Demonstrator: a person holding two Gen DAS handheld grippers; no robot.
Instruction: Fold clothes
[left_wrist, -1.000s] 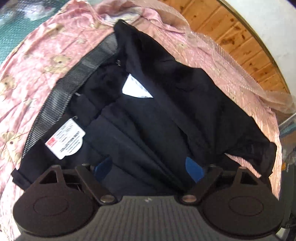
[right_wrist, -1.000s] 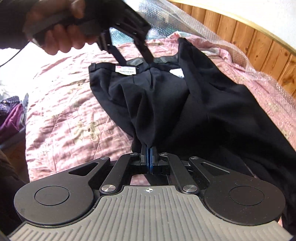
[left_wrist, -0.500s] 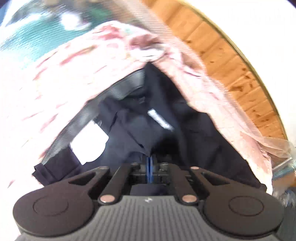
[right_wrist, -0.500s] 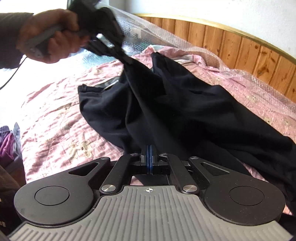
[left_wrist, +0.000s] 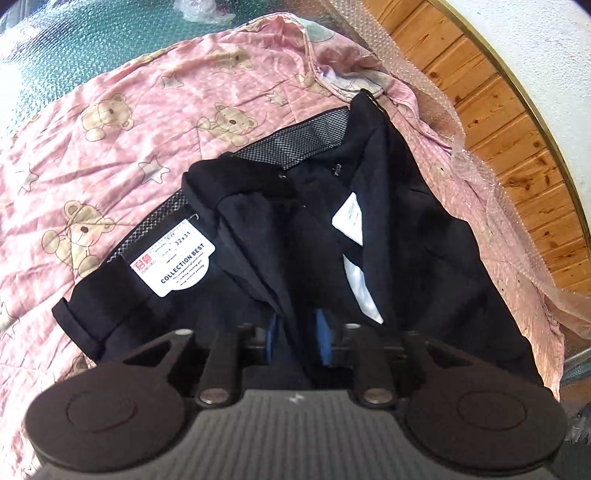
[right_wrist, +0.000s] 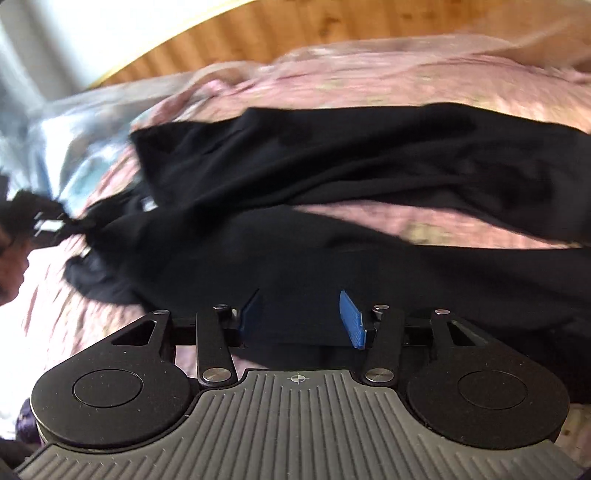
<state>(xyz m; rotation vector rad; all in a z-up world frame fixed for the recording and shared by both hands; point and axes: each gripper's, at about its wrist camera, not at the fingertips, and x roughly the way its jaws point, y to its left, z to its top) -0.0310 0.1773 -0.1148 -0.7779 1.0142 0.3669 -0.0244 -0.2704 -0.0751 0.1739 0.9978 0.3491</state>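
Note:
Black trousers lie on a pink teddy-bear quilt, waistband up, with a white size label on the mesh lining. My left gripper has its blue pads apart with a fold of trouser cloth between them, near the waist. In the blurred right wrist view the trouser legs stretch across the quilt. My right gripper is open over the black cloth. The left gripper shows at the far left of that view, at the waist end.
A wooden headboard with bubble wrap runs along the far right side of the bed. A teal sheet lies beyond the quilt's far edge. The headboard also shows in the right wrist view.
Both grippers were shut on the trousers half a second ago and now stand open. The lifted waist has dropped back onto the quilt. The right wrist view has swung round.

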